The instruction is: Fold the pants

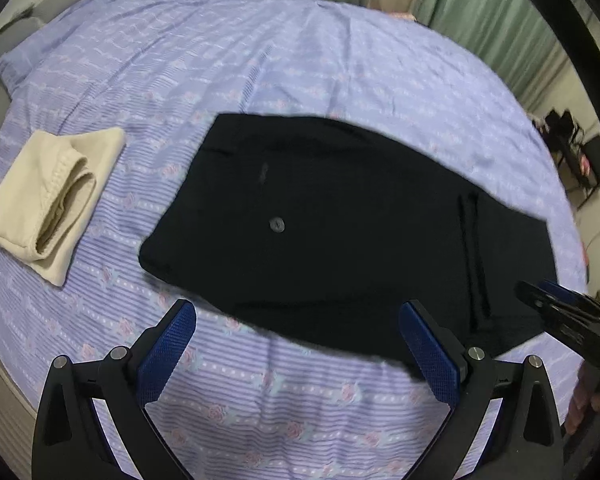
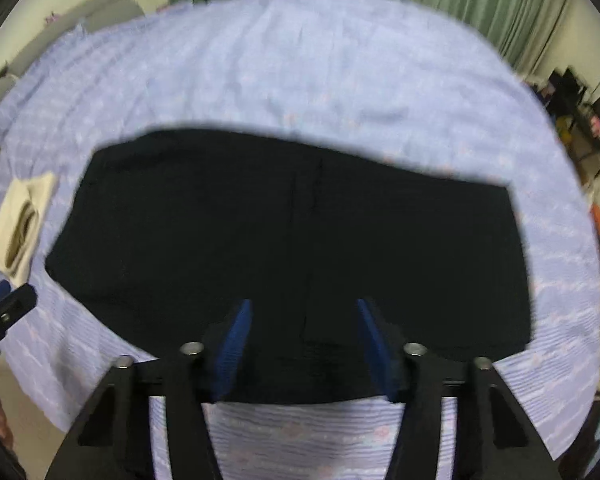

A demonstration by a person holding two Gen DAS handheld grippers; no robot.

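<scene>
Black pants (image 1: 340, 232) lie flat on the lilac bedsheet (image 1: 260, 60) in a folded block, a small button showing on top. They also fill the middle of the right wrist view (image 2: 292, 248). My left gripper (image 1: 296, 320) is open and empty, hovering over the near left edge of the pants. My right gripper (image 2: 304, 312) is open and empty, hovering over the near edge of the pants. The right gripper also shows at the right edge of the left wrist view (image 1: 568, 312).
A folded cream garment (image 1: 56, 196) lies on the sheet left of the pants; it also shows in the right wrist view (image 2: 20, 224). Green curtains (image 1: 480, 8) hang behind the bed. Dark furniture (image 1: 580, 152) stands at far right.
</scene>
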